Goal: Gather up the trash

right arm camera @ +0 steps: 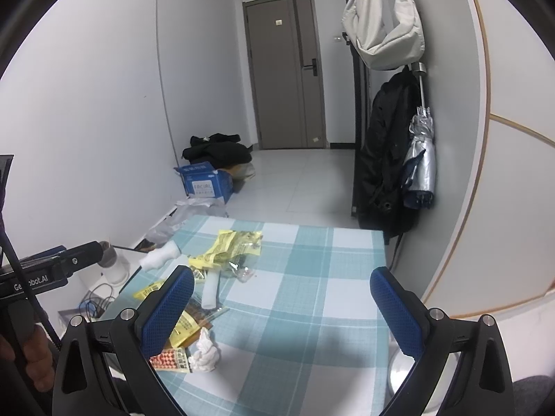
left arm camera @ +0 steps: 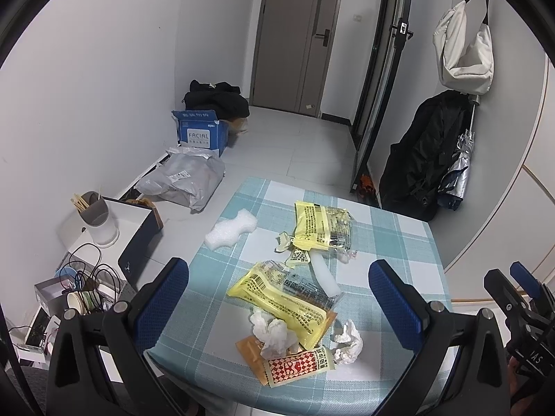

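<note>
1. The left gripper is hovering over the near edge of the blue-and-white checked tablecloth, its blue-padded fingers spread wide and gripping nothing.
2. The right gripper is likewise gaping wide and empty above the cloth's bare right half.
3. Nearest, a red-and-white checked sachet is lying beside an orange packet and two crumpled white tissues.
4. Just beyond, a long yellow printed wrapper is touching a white plastic tube.
5. Farther, a second yellow wrapper is sitting mid-table.
6. At the far left edge, a white foam piece is resting.
</note>
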Demonstrator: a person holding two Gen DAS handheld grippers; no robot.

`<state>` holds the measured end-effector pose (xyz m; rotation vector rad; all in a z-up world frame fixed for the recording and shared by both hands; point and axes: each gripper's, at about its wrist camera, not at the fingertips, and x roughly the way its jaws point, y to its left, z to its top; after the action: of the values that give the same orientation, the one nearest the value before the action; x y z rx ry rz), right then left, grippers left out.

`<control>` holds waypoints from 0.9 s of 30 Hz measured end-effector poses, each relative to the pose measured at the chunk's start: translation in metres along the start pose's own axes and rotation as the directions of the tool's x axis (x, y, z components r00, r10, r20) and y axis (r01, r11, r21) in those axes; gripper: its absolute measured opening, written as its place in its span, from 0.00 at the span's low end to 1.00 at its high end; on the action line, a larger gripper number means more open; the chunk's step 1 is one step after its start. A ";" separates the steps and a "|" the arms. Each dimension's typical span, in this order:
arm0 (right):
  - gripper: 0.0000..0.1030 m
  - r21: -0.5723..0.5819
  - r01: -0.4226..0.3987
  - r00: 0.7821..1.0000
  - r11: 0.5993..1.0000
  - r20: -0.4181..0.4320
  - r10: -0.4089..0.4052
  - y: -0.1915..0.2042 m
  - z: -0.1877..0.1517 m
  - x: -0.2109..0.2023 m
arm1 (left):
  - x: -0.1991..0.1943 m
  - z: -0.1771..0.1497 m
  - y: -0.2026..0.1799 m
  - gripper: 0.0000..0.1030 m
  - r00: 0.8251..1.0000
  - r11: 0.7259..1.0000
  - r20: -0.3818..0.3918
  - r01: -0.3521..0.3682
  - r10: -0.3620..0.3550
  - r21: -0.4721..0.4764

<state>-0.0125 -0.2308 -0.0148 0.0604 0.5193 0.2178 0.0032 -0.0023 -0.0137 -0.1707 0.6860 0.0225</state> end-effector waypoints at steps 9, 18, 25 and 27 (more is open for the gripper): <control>0.99 -0.009 -0.026 1.000 1.000 -0.013 0.026 0.004 -0.001 0.002 | 0.001 -0.002 0.001 0.99 1.000 1.000 -0.009 0.006 -0.006 0.000; 0.99 0.007 -0.034 0.999 0.999 -0.034 0.034 0.005 -0.001 0.010 | 0.009 -0.004 0.006 0.99 0.998 1.000 -0.047 0.029 -0.029 -0.013; 0.99 0.030 -0.071 0.995 0.997 -0.071 0.073 0.011 -0.001 0.023 | 0.030 -0.003 0.022 0.99 0.988 0.995 -0.128 0.072 -0.081 -0.069; 0.99 0.015 -0.080 0.994 0.997 -0.077 0.081 0.016 0.000 0.028 | 0.038 -0.004 0.028 0.99 0.982 0.992 -0.161 0.086 -0.100 -0.094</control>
<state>0.0083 -0.2089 -0.0266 0.0849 0.5958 0.2964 0.0279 0.0237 -0.0447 -0.2907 0.8424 -0.0523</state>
